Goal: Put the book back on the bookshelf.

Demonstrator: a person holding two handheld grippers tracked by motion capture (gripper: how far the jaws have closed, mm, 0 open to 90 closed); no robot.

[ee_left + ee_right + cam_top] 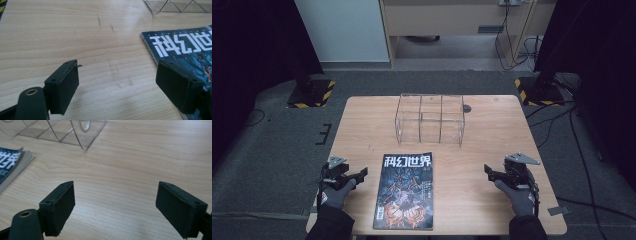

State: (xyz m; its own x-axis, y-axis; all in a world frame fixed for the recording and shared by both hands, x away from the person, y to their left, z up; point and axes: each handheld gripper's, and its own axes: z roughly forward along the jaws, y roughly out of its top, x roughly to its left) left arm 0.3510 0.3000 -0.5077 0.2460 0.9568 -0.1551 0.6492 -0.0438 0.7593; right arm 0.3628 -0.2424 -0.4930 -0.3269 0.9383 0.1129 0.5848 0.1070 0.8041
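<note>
I am viewing the magazine [404,192] lying flat, cover up, on the near half of the wooden table [492,125], its lower edge close to the table's near edge. The cover is dark, with large white characters across its top and an orange-and-white figure below. In the left gripper view, the magazine's title end [180,45] is lying to the right, its corner reaching toward the right-hand jaw. In the right gripper view, a corner of the magazine [11,163] is showing at the left margin, with the page edges visible beneath the cover.

I am holding the left gripper [357,176] just beside the magazine's left edge, not touching it. Its jaws are standing wide apart, released, with bare table wood between them; the gripper midpoint [116,85] is sitting over open tabletop.

I am holding the right gripper [488,172] well apart from the magazine's right edge, over bare wood. Its jaws are likewise spread and released, with nothing between them [115,207].

Beyond the magazine, toward the far side of the table, a clear acrylic divider rack [430,119] is standing upright, partitioned into compartments. A small dark round fitting [467,108] is sitting in the tabletop just right of the rack.
</note>
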